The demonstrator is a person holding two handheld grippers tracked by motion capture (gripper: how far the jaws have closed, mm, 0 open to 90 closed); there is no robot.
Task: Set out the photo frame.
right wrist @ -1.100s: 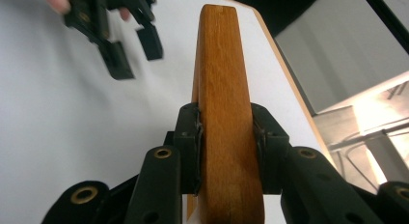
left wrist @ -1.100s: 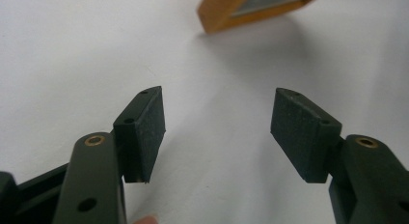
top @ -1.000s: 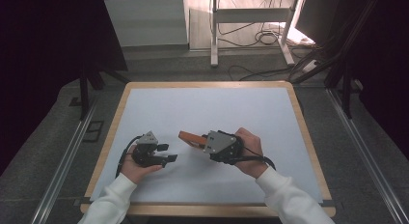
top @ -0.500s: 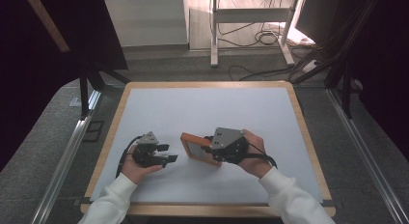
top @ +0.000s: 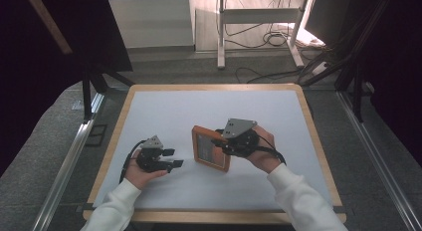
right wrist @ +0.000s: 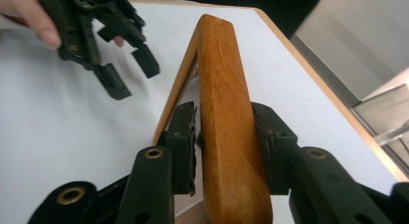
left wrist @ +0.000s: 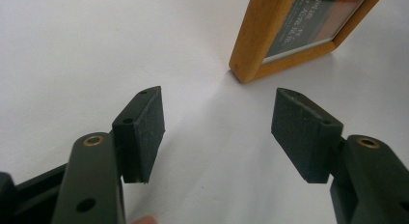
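Nearest me, my left hand-held gripper (top: pixel 174 158) hovers low over the white surface (top: pixel 164 106), jaws wide with nothing between them, pointing at the picture frame (top: pixel 209 149). The frame stands on its lower edge at mid-surface, leaning, with its wooden side rail between the jaws of my right hand-held gripper (right wrist: pixel 223 118). Those jaws have just been opening; one pad already looks just off the wood, so I count the hold as let go. My worry is a topple: if the prop at the back isn't set, the frame could fall flat on its glass. There is bare surface on every side, and the raised wooden rim (top: pixel 309 126) is well apart.
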